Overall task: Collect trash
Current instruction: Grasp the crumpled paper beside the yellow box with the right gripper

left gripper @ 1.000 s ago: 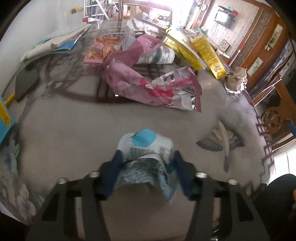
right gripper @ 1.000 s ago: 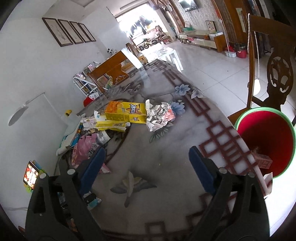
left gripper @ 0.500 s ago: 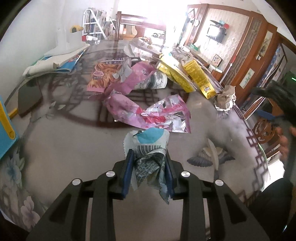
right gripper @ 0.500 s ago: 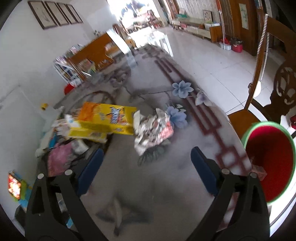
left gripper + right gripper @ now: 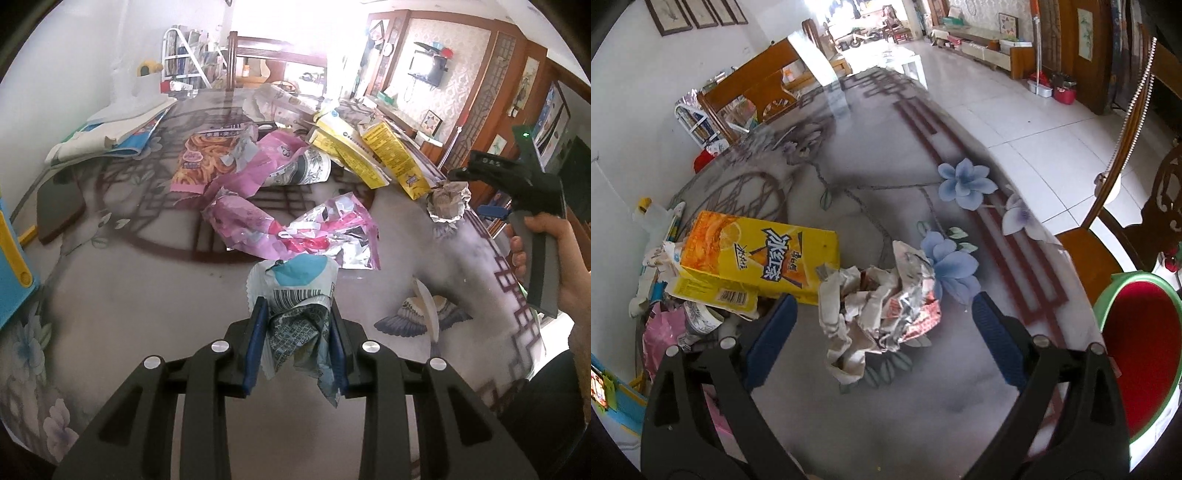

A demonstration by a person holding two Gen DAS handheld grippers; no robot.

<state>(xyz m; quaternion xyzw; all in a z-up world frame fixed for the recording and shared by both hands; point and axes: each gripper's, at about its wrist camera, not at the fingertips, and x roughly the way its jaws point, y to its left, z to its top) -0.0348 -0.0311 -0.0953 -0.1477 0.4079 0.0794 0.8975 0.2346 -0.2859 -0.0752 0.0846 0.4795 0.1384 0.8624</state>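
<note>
- biggest change: the right gripper (image 5: 882, 321) has swung in over the surface (image 5: 923, 406) and now sits right above the crumpled foil wad (image 5: 879, 314), jaws wide apart, holding nothing. A second ago that wad was way off at the far side, beside the yellow carton (image 5: 757, 254)
- the red bin (image 5: 1137, 354) sits low on the right, past the surface's edge
- left gripper (image 5: 297, 328) has just been closing and now pinches the blue-and-white wrapper (image 5: 295, 295), lifted off the near surface
- so I'd guess one piece is secured and the foil wad is next
</note>
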